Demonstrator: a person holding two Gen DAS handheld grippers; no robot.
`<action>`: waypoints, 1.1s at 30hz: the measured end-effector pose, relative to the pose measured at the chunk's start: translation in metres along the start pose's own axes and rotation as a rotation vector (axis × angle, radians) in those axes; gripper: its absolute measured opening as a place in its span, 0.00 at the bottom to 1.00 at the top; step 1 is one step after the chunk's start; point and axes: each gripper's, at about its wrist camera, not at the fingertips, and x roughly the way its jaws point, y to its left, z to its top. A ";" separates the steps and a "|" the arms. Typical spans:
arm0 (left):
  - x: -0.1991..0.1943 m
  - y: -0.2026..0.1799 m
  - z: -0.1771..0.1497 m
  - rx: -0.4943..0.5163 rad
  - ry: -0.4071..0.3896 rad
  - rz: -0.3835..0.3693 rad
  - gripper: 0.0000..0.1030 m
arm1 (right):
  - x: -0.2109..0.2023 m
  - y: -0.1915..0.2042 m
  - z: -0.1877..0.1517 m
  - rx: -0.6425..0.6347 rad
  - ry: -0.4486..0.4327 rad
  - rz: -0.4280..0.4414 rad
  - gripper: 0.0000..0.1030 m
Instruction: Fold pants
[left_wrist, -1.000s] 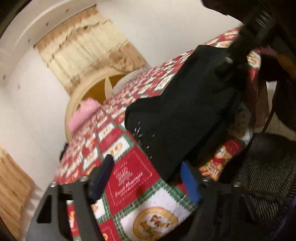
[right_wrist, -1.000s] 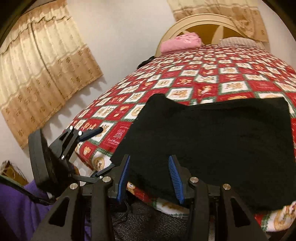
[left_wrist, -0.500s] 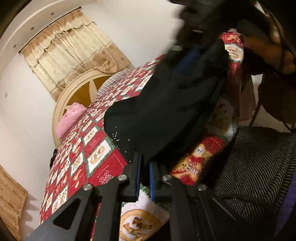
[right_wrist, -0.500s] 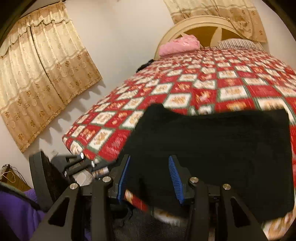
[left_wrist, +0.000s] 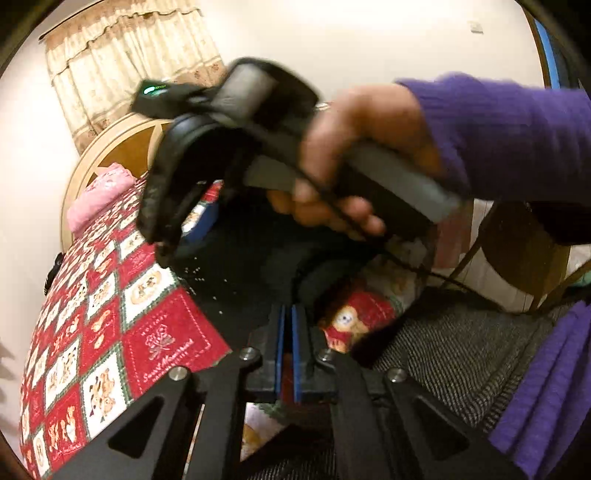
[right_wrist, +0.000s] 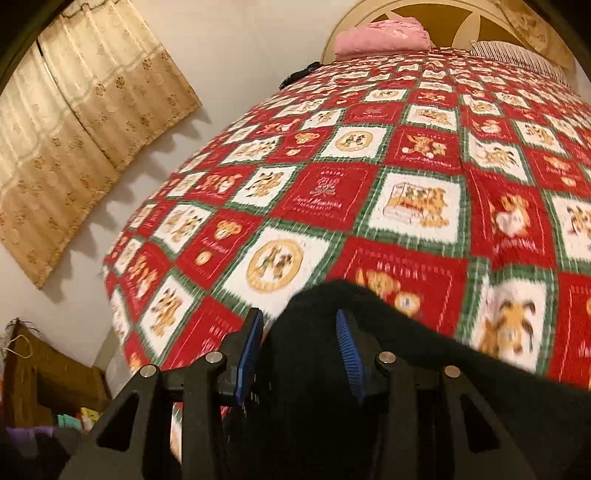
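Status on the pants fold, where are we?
Early to middle. Done: the black pants lie on the bedspread at its near edge. In hand: the left gripper is shut on a near corner of the fabric; the right gripper has cloth between its fingers, grip unclear. Left: no finished neat fold shows yet; pants are bunched.

The left tool (left_wrist: 287, 347) is clamped with its blue pads together, pointing downward, while the right tool (right_wrist: 300, 347), gripped by a hand (left_wrist: 354, 166) in a purple sleeve (left_wrist: 498, 129), has its pads parted.
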 end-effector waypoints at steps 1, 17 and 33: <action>0.000 0.001 0.000 -0.008 0.001 -0.007 0.03 | 0.001 0.000 0.001 -0.003 -0.003 -0.002 0.42; -0.030 0.087 -0.010 -0.306 -0.011 0.000 0.06 | -0.064 0.039 -0.120 -0.115 -0.031 0.234 0.42; 0.055 0.088 0.064 -0.407 0.063 0.016 0.58 | -0.198 -0.061 -0.150 0.106 -0.301 -0.234 0.42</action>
